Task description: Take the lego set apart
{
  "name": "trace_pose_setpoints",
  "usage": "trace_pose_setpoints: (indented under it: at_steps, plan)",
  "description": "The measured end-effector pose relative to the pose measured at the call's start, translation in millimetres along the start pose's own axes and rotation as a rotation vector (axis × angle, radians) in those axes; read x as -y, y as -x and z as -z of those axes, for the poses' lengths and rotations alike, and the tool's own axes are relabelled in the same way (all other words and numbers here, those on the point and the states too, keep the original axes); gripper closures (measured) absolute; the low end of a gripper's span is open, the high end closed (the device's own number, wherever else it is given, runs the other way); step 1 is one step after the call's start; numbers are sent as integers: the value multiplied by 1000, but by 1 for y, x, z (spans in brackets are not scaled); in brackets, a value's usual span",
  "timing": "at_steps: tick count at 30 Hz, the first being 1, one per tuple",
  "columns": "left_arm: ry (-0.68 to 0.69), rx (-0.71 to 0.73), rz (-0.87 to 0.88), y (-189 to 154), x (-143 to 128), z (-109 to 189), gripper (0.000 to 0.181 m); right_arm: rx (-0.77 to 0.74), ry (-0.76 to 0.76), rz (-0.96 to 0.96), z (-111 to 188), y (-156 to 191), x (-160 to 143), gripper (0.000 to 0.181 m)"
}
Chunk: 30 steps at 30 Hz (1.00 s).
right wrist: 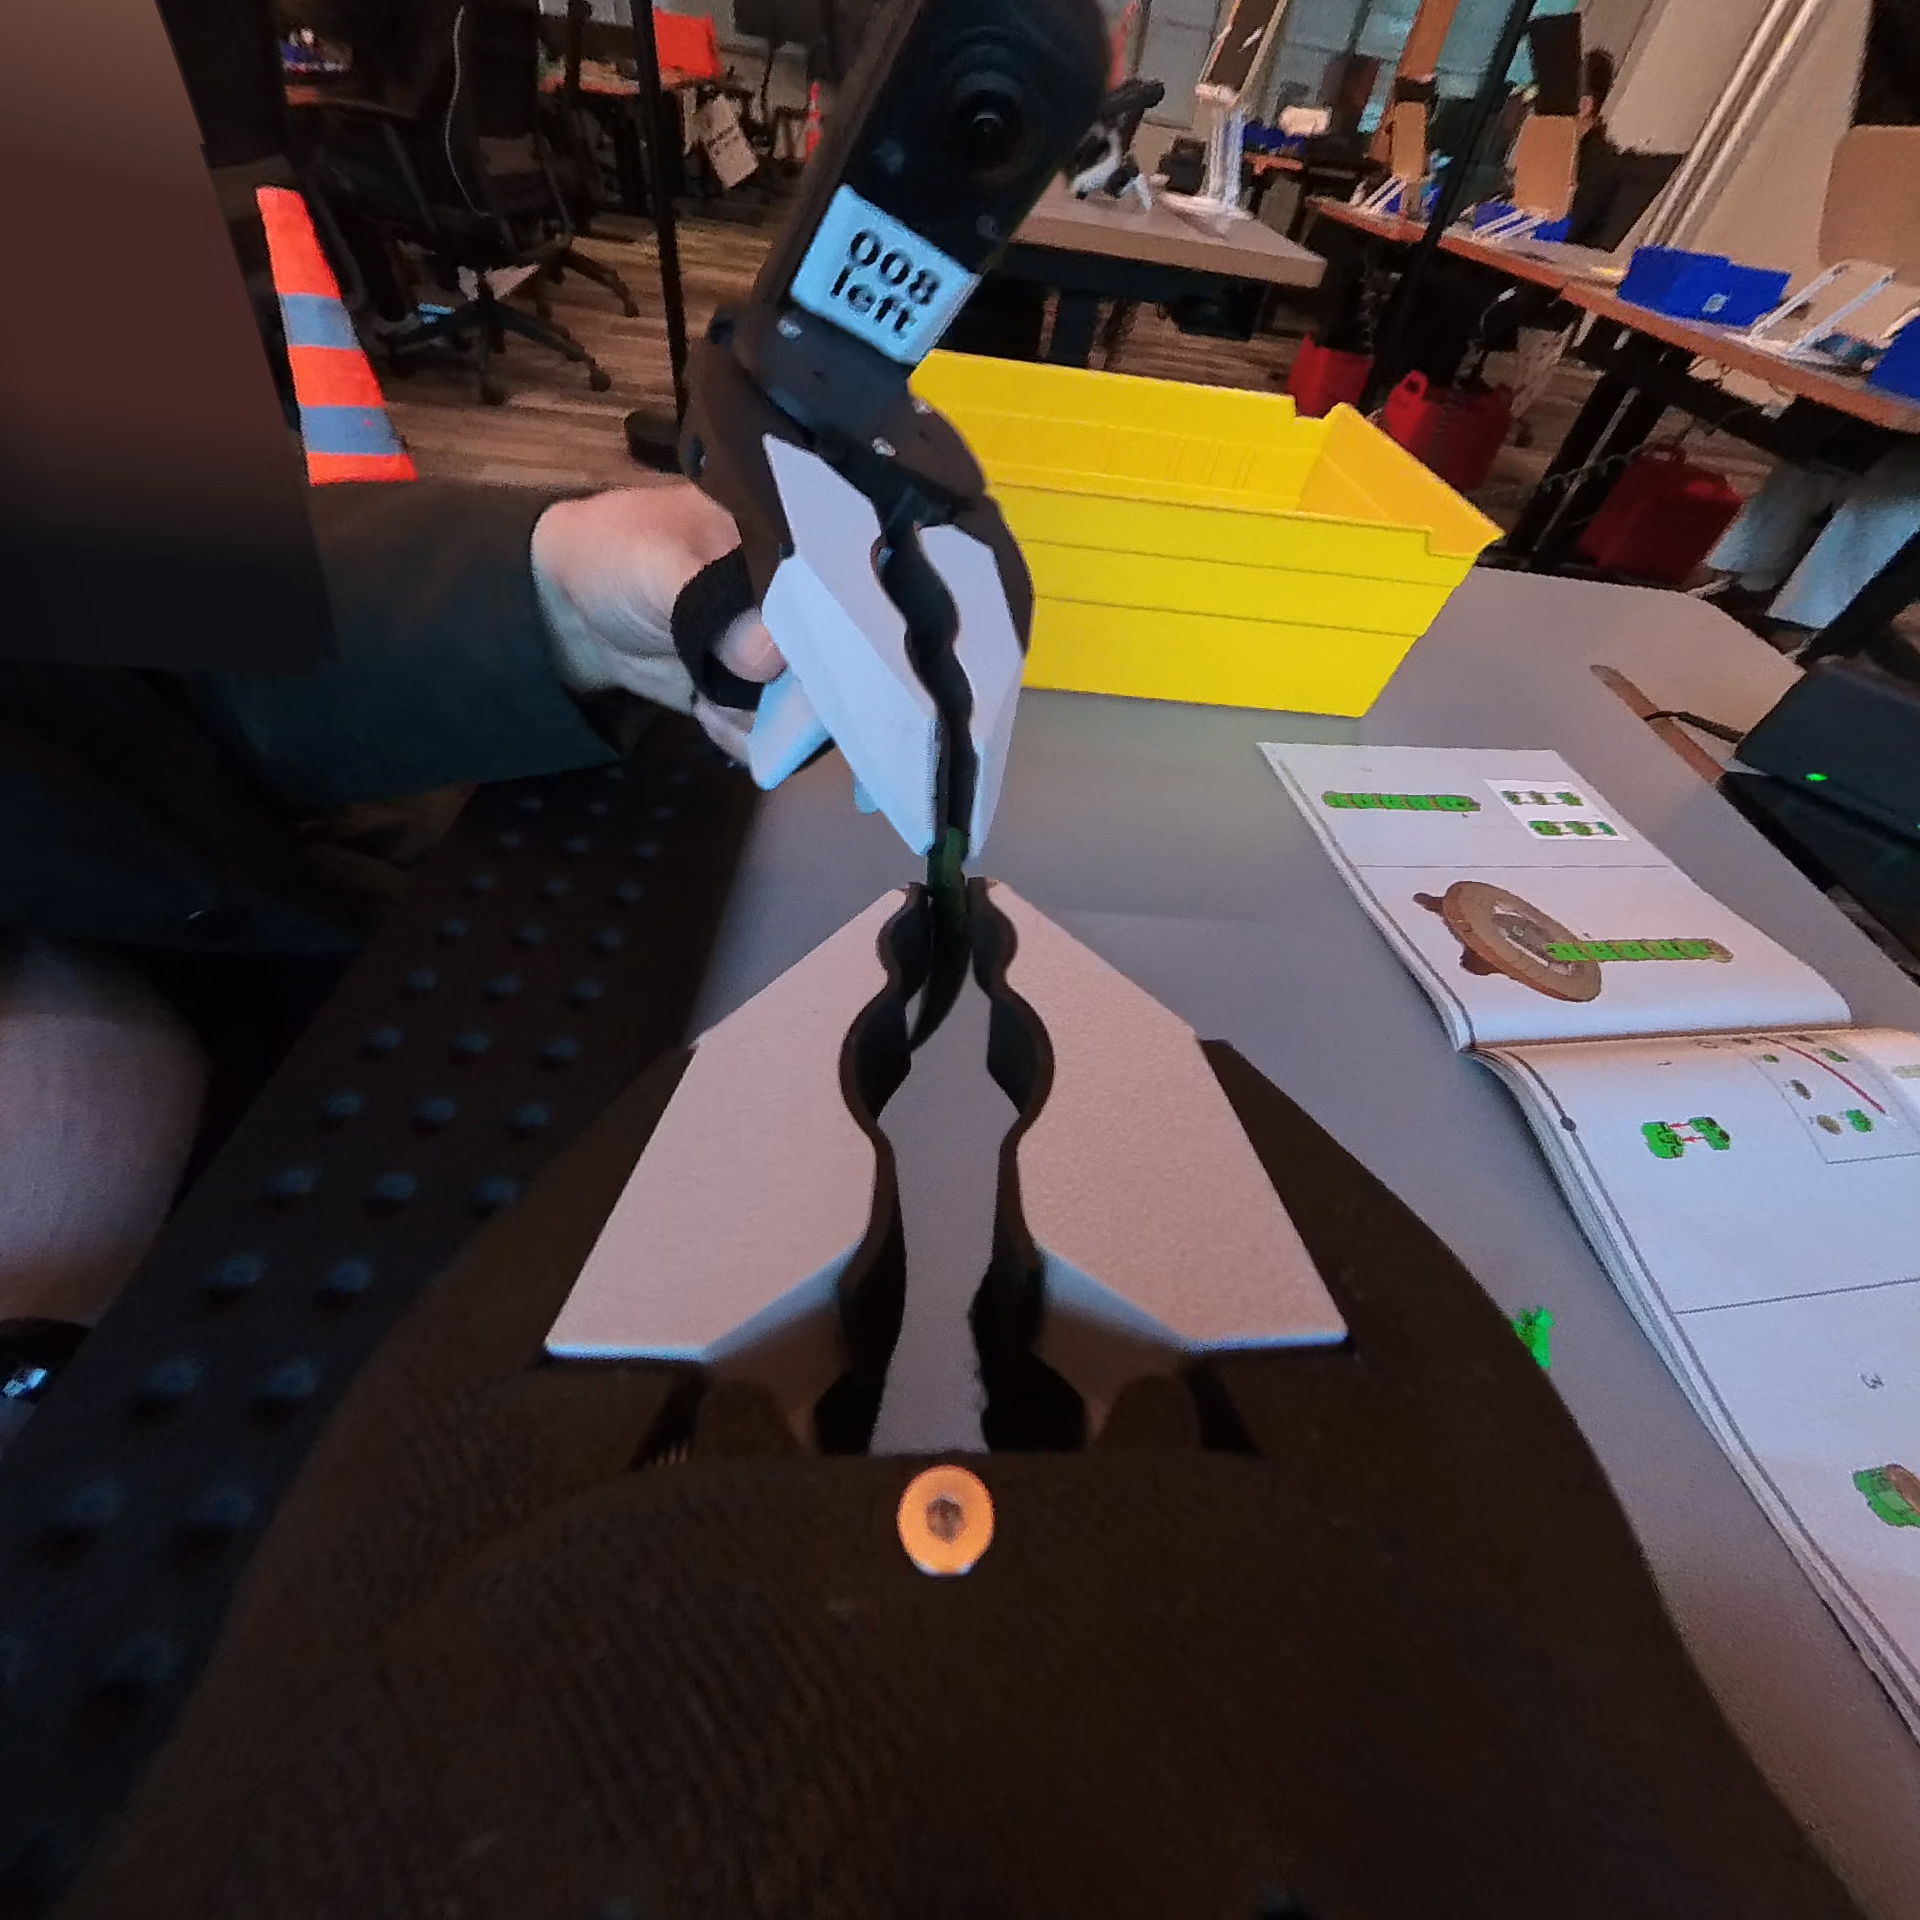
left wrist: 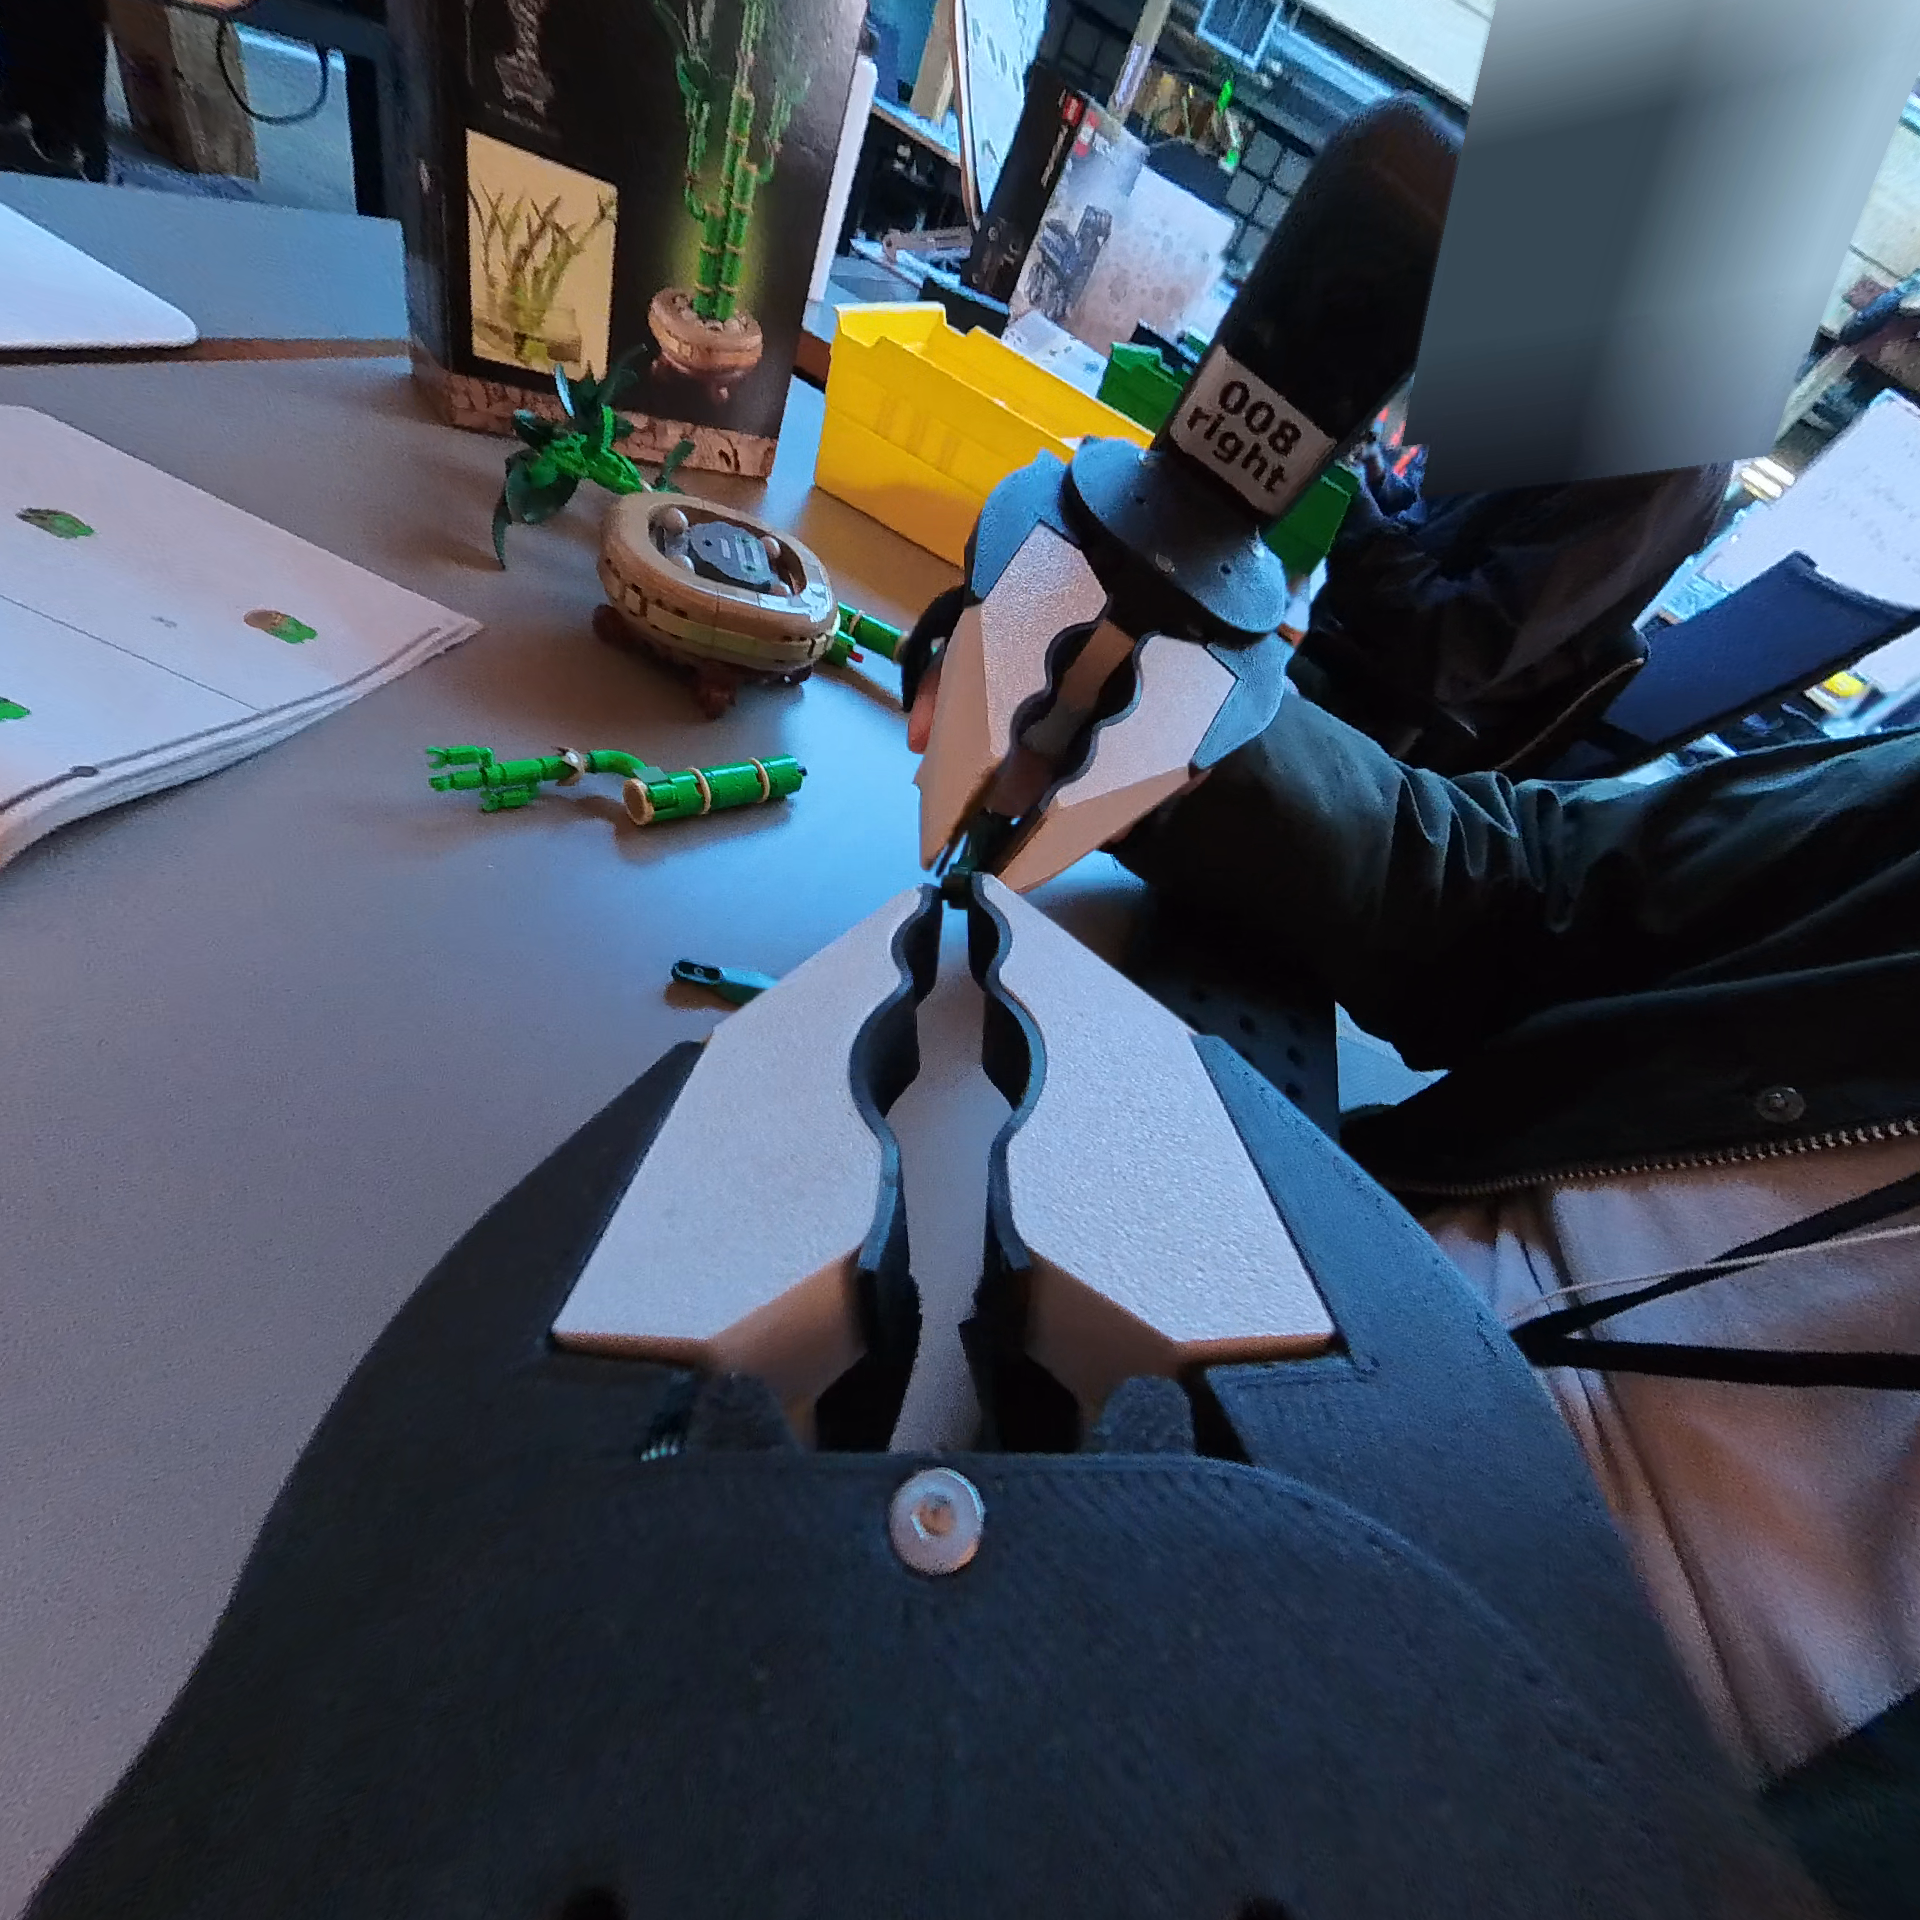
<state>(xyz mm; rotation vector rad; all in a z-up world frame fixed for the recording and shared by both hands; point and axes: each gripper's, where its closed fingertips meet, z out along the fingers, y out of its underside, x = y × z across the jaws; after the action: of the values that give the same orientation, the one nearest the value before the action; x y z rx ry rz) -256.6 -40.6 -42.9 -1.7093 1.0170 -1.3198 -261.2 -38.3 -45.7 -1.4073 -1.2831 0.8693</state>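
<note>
Pot (left wrist: 717,594) before box (left wrist: 623,208)

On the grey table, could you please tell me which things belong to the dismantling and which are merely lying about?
Job:
small dark green lego piece, pinched by both
left gripper
right gripper
tan round lego pot
green bamboo stalk

Lying about:
yellow plastic bin
open instruction booklet
black lego box

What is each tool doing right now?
Left tool: shut on the green piece.
Right tool: shut on the same green piece.
</note>
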Motion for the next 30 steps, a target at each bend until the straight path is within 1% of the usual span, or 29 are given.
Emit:
trace_pose_setpoints:
  at_steps: [1,2,3,6,8,9,11,13,15,17,19,20,21,23,26,30]
  plan:
    - [-23,10,7,2,3,2,178,-24,-20,3,2,-4,3,167]
    - [-51,16,29,4,7,5,179,-55,-40,7,5,-9,7,155]
    - [-85,11,63,6,11,9,179,-83,-57,9,9,-15,9,152]
    - [-162,-1,148,12,20,23,179,-120,-120,-31,22,-26,19,152]
    - [-196,23,139,14,24,30,179,-129,-170,-73,29,-32,25,152]
    - [-209,44,106,14,26,34,179,-135,-188,-90,32,-35,27,152]
    - [-249,100,-48,6,38,43,179,-137,-211,-110,36,-38,30,153]
    - [-247,179,-321,-11,47,49,179,-128,-223,-114,37,-36,31,153]
    - [-199,226,-651,-36,49,50,179,-117,-227,-108,35,-33,33,153]
    - [-137,293,-948,-51,46,49,179,-101,-224,-96,34,-29,34,153]
    - [-91,362,-1179,-56,43,48,179,-44,-242,-76,34,-17,39,153]
    - [-57,384,-1256,-55,40,47,179,5,-270,-63,35,-8,45,154]
    - [-21,392,-1303,-54,36,46,179,27,-300,-47,37,-1,52,154]
    - [6,385,-1325,-53,31,43,179,29,-335,29,40,9,62,160]
    - [-13,389,-1325,-52,30,40,178,-6,-287,166,33,19,59,167]
    - [-17,402,-1331,-50,29,35,178,-68,-235,232,22,18,53,167]
